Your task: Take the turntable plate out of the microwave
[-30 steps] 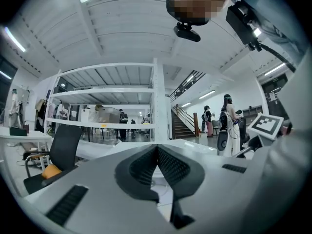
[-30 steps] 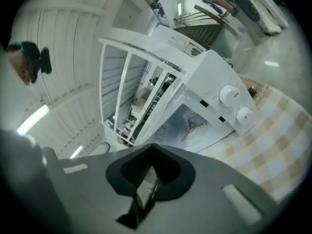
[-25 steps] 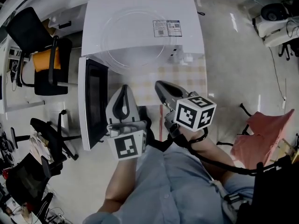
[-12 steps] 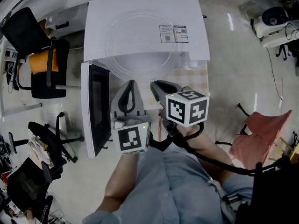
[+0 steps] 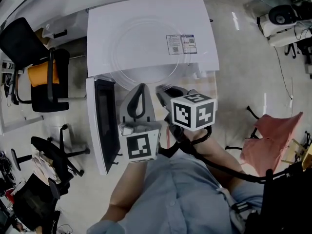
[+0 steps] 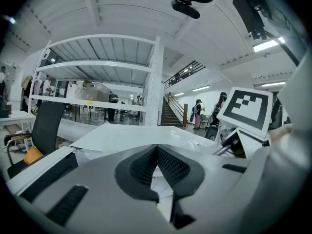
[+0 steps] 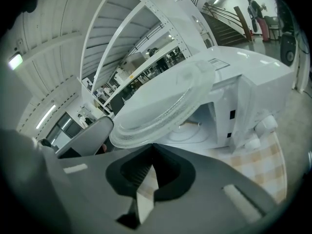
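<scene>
The plate (image 5: 146, 50) is already out of the cavity (image 7: 197, 126). It lies on the microwave (image 5: 197, 18) top, toward the front left, with its near rim jutting past the front edge over the opening. The door (image 5: 104, 123) stands wide open at the left. The left gripper (image 6: 157, 146) has its jaws pressed together with nothing between them, and the right gripper (image 7: 152, 145) is the same, pads meeting at the tips. Both sets of tips sit just at the overhanging rim, and no view settles whether they touch it. The lift-out looks done, so the step in hand is probably seating the plate safely. To do that well, I would set both closed tips square against the near rim, level with the glass and on either side of its middle. Pushing with both together should slide it straight back without spinning. It is best to go slowly, since glass on a smooth painted top should slip easily, and to stop once the rim is inside the front edge. Pushing from under the rim could tip it. As for writing, a two-panel sticker (image 5: 178, 44) toward the top's right edge carries print and a code too small to read. Each cube (image 5: 195, 112) shows black-and-white square markers, and no brand name is legible.
</scene>
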